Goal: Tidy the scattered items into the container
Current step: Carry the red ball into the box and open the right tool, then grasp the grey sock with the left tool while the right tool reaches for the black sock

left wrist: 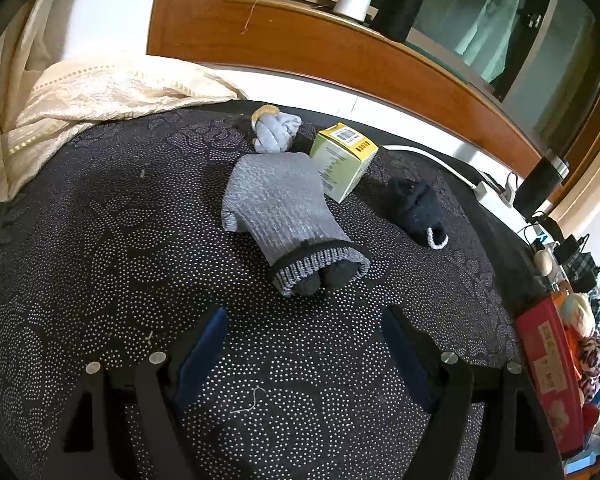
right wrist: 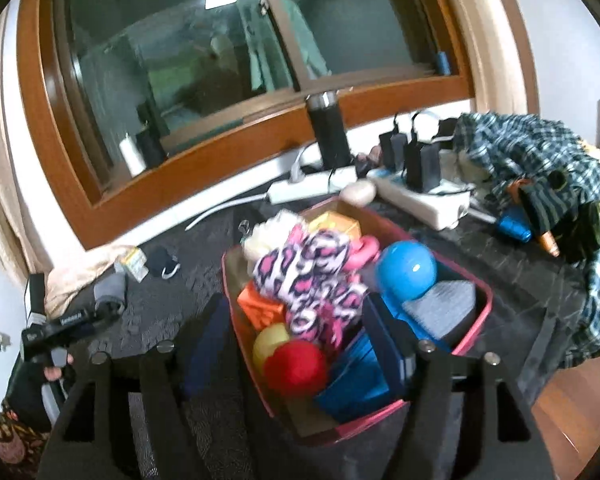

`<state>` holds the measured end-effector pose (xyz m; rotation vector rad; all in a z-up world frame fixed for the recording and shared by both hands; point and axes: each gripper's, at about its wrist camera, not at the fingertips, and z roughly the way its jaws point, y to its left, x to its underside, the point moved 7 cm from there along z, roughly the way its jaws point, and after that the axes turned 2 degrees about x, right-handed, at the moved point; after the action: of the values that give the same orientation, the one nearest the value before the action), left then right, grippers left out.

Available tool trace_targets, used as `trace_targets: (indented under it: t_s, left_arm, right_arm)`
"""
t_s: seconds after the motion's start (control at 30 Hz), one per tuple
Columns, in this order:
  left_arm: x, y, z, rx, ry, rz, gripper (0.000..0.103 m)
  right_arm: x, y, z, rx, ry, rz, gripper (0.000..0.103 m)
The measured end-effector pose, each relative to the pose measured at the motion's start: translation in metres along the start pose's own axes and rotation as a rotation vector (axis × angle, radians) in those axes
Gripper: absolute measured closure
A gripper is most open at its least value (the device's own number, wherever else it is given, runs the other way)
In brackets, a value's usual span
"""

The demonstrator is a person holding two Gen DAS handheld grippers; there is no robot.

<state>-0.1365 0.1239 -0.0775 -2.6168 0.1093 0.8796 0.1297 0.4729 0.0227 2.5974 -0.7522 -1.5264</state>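
A grey sock pair (left wrist: 284, 216) lies on the dark dotted cloth just ahead of my left gripper (left wrist: 306, 320), which is open and holds nothing. Behind the pair stand a yellow-green box (left wrist: 342, 160), a pale blue sock bundle (left wrist: 276, 132) and a navy sock bundle (left wrist: 416, 204). The pink container (right wrist: 482, 320) sits under my right gripper (right wrist: 296, 312), whose jaws are open and grip nothing. Inside it are leopard-print socks (right wrist: 308, 264), a blue ball (right wrist: 406, 270), a red ball (right wrist: 296, 366) and a grey sock (right wrist: 440, 308). A hand holds the left gripper (right wrist: 100, 312) at far left.
Power strips with chargers (right wrist: 416, 192) and a black flask (right wrist: 328, 132) line the window side. A plaid cloth (right wrist: 540, 168) is heaped at the right, over a blue tool (right wrist: 514, 228). Cream fabric (left wrist: 80, 104) drapes the far left. The container's red side (left wrist: 548, 364) shows at right.
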Motion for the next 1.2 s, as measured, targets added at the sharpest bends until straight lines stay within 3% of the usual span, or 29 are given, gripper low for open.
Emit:
trace_targets:
  t_s: [0.23,0.6,0.83,1.0,1.03,1.07,1.1,1.2]
  left_arm:
    - [-0.003,0.001,0.002,0.003,-0.004,-0.01,0.022]
    - [-0.031,0.003,0.014,-0.024,-0.004,-0.044,0.022]
    - [-0.053,0.015,0.039,-0.121,-0.01,-0.061,0.022]
    - [-0.058,0.018,0.054,-0.132,-0.036,-0.021,0.022]
    - [-0.058,0.018,0.054,-0.127,-0.039,-0.013,0.025]
    - [-0.058,0.017,0.053,-0.113,-0.046,-0.014,0.04]
    - [-0.059,0.018,0.051,-0.1,-0.054,-0.016,0.047]
    - [-0.059,0.018,0.045,-0.072,-0.069,-0.02,0.061]
  right_arm:
    - [-0.011,0.006,-0.001,-0.024,-0.034,0.058,0.03]
    - [-0.002,0.103,0.032,-0.207,0.028,-0.056,0.03]
    - [0.002,0.142,0.06,-0.232,0.072,-0.114,0.03]
    - [0.002,0.158,0.088,-0.225,0.116,-0.122,0.03]
    - [0.001,0.161,0.096,-0.228,0.131,-0.115,0.03]
    - [0.0,0.163,0.103,-0.231,0.146,-0.107,0.03]
    - [0.0,0.166,0.111,-0.234,0.161,-0.1,0.03]
    - [-0.002,0.178,0.139,-0.255,0.216,-0.076,0.03]
